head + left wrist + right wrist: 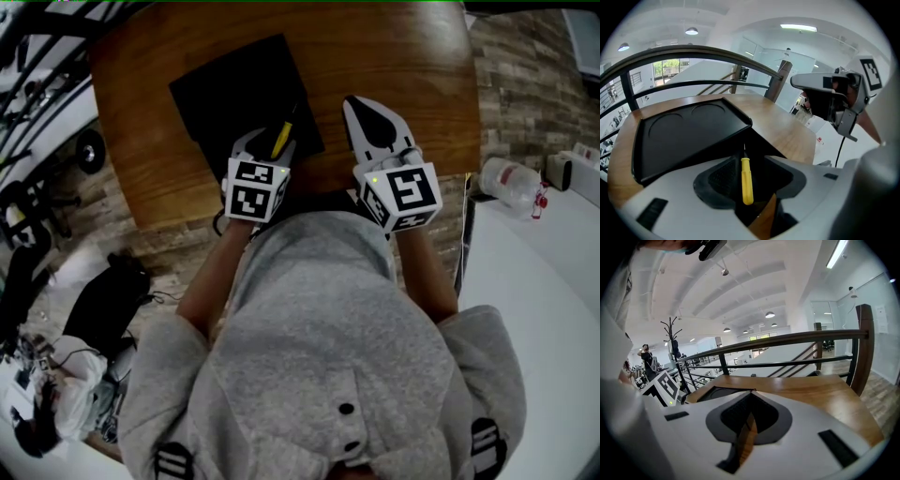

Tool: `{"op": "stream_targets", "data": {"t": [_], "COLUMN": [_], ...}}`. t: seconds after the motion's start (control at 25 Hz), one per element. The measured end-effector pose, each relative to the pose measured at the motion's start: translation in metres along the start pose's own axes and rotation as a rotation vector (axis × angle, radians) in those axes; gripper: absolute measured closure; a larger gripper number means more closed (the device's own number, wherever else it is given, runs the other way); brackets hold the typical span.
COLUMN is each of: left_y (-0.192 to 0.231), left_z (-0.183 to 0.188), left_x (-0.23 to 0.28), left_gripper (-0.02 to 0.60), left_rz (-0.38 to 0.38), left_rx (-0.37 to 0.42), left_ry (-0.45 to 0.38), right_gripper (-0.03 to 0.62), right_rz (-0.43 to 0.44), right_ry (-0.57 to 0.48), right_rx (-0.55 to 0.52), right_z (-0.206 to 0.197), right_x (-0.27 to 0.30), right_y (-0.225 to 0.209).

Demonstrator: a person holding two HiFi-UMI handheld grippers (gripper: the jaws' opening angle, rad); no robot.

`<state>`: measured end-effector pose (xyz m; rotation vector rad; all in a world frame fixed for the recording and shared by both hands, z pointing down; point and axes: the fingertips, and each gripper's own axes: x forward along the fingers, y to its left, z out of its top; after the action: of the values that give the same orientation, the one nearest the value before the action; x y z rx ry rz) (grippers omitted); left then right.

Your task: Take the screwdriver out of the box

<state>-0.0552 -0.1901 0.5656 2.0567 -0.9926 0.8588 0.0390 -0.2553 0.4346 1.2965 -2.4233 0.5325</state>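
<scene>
A yellow-handled screwdriver [746,180] sits between the jaws of my left gripper [752,161], its thin shaft pointing at the near right corner of the black box [684,136]. The jaws stand wide apart and neither pad presses on the handle. I cannot tell what the handle rests on. In the head view the screwdriver [280,139] and the left gripper [270,142] are at the near right edge of the box [234,94]. To their right, my right gripper [356,105] hangs over bare wood with its jaws together and nothing between them. Its tip [751,393] points across the table.
The box lies on a round-cornered wooden table [394,66] beside a dark railing [787,339]. A white counter at the right carries a clear bottle [511,180]. Bags and cables lie on the floor at the left [84,319].
</scene>
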Motion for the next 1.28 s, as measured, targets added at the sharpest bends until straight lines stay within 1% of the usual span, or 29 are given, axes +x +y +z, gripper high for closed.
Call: {"op": "stream_targets", "data": {"t": [0.08,0.24,0.48,0.76,0.88,0.96,1.04,1.16,1.2,1.28], "left_y": [0.0,0.002,-0.006,-0.02,-0.02,-0.022,-0.032,-0.054,-0.052,-0.024], "left_z": [0.0,-0.002,-0.009,-0.013,-0.016,-0.016,-0.017,-0.025,-0.025,-0.021], "left_x": [0.005,0.017,0.036,0.056,0.061,0.062,0.065,0.069,0.07,0.067], "left_gripper": [0.383,0.383,0.384,0.385,0.385,0.385,0.385,0.386,0.388,0.39], "left_rz": [0.011,0.027,0.052,0.083,0.094,0.102,0.114,0.157,0.171,0.183], "left_rx": [-0.006,0.01,0.019,0.088,0.072,0.076,0.108,0.179,0.201,0.221], "left_ry": [0.009,0.045,0.102,0.141,0.162,0.173,0.177,0.191,0.195,0.193], "right_gripper": [0.577,0.577,0.577,0.577,0.577,0.577,0.577,0.577,0.577,0.577], "right_rz": [0.004,0.011,0.009,0.003,0.005,0.006,0.012,0.028,0.029,0.031], "right_ry": [0.003,0.001,0.001,-0.011,-0.012,-0.011,-0.015,-0.028,-0.028,-0.017], "right_rx": [0.003,0.004,0.019,0.029,0.029,0.035,0.046,0.058,0.058,0.061], "right_z": [-0.002,-0.004,-0.007,-0.013,-0.015,-0.017,-0.022,-0.03,-0.03,-0.02], "right_x": [0.001,0.006,0.001,-0.012,-0.015,-0.015,-0.024,-0.045,-0.043,-0.015], "right_y": [-0.003,-0.008,-0.023,-0.043,-0.047,-0.051,-0.057,-0.064,-0.063,-0.052]}}
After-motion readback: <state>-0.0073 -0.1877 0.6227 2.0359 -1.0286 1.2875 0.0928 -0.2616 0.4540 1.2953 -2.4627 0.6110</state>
